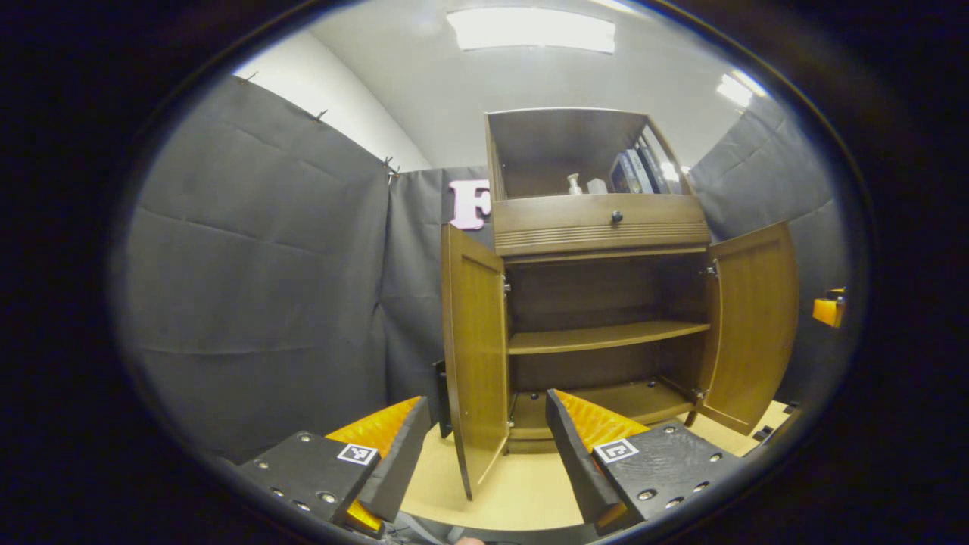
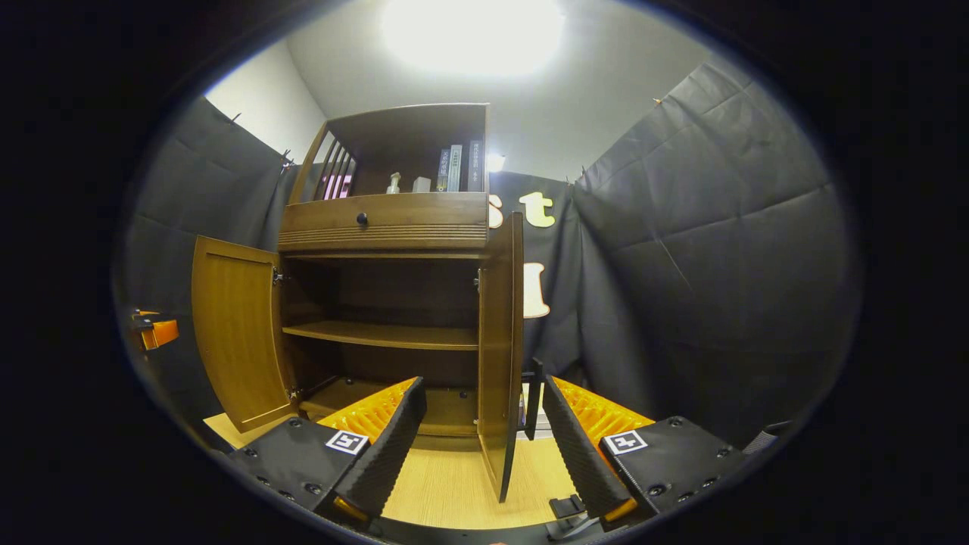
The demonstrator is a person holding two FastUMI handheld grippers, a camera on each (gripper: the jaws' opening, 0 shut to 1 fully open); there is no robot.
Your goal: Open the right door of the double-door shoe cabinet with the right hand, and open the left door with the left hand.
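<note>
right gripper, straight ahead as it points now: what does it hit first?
Most likely the free edge of the open right door. It stands edge-on between the open tongs of the right gripper, just ahead of them. Depth is hard to judge in the fisheye; nothing nearer shows in that line.

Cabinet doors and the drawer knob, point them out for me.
left door (image 1: 477, 348), left gripper view, inner panel
right door (image 2: 500, 341), right gripper view, inner panel
drawer knob (image 1: 616, 216), left gripper view, its round face
</note>
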